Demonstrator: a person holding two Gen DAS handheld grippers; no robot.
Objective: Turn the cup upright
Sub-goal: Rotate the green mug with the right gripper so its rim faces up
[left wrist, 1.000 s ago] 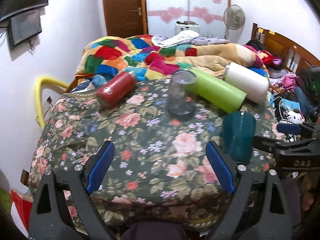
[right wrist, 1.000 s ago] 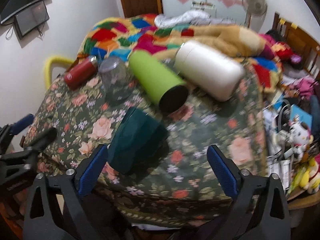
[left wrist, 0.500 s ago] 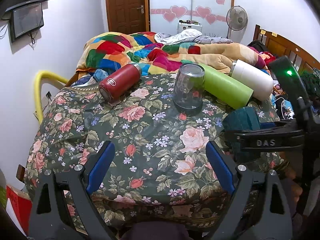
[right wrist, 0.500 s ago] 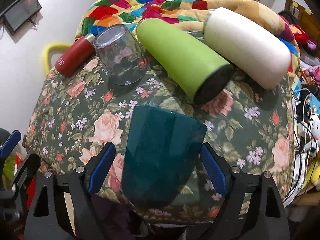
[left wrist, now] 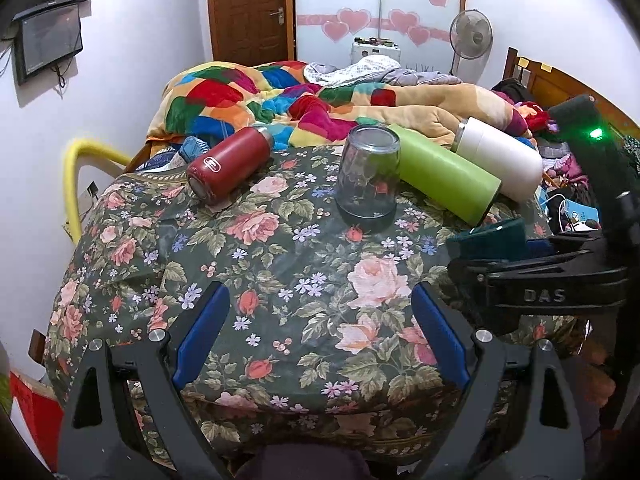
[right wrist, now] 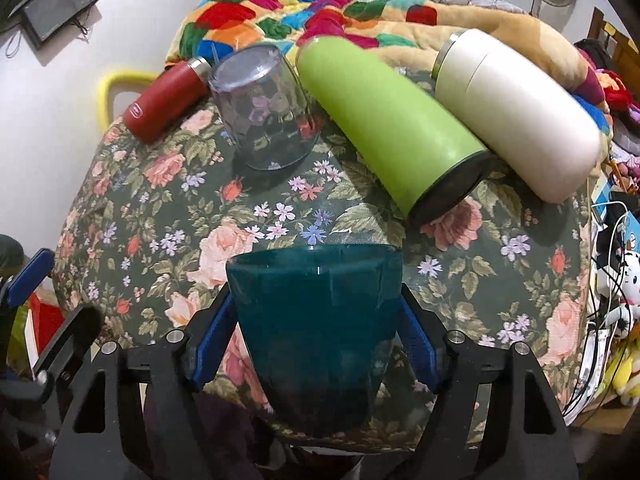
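Note:
A dark teal cup point(right wrist: 316, 328) stands upside down near the front right edge of the floral-cloth table point(right wrist: 168, 216). My right gripper point(right wrist: 314, 340) is shut on it, blue pads against both its sides. In the left wrist view the teal cup point(left wrist: 492, 238) shows at the right, partly hidden behind the right gripper's black body. My left gripper point(left wrist: 320, 336) is open and empty, hovering over the table's front edge.
An upside-down clear glass point(right wrist: 264, 108) stands mid-table. A red bottle point(right wrist: 160, 104), a green bottle point(right wrist: 392, 128) and a white bottle point(right wrist: 516, 108) lie on their sides at the back. A quilted bed lies behind; clutter and cables sit at the right.
My right gripper moved in around the teal cup and closed on its sides. The left gripper pulled back slightly and stayed open.

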